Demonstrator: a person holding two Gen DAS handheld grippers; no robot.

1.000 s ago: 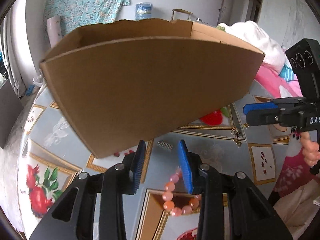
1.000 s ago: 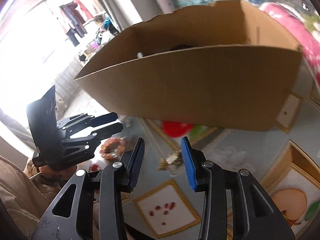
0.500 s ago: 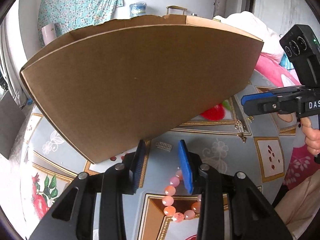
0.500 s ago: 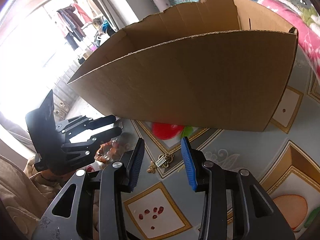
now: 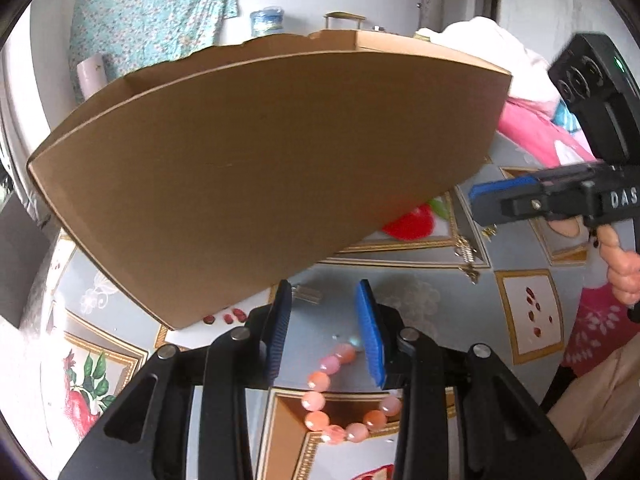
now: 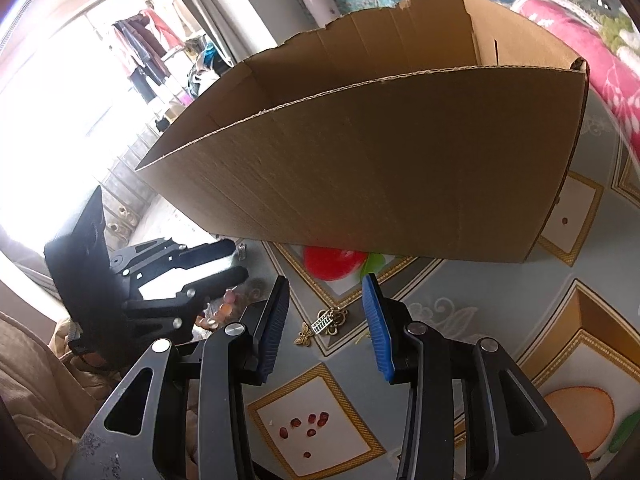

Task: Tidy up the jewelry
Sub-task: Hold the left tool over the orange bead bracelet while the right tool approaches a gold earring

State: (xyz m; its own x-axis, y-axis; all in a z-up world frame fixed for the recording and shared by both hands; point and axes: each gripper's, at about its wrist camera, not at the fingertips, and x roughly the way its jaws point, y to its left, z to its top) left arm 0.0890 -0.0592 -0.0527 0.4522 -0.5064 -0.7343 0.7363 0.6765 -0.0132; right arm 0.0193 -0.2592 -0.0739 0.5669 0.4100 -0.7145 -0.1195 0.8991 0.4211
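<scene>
Left gripper (image 5: 322,330): fingers spread, nothing pinched. Pink bead bracelet (image 5: 338,402) on table (image 5: 432,300) just beneath, part hidden behind right finger. Small silver clasp (image 5: 306,292) beyond fingertips, hard to make out. Right gripper (image 6: 326,320): fingers spread, empty. Gold charm pendant (image 6: 326,324) on table between fingertips, details tiny. Further: cardboard box (image 6: 380,168), open top, near wall hides floor and any contents; torn back rim.
</scene>
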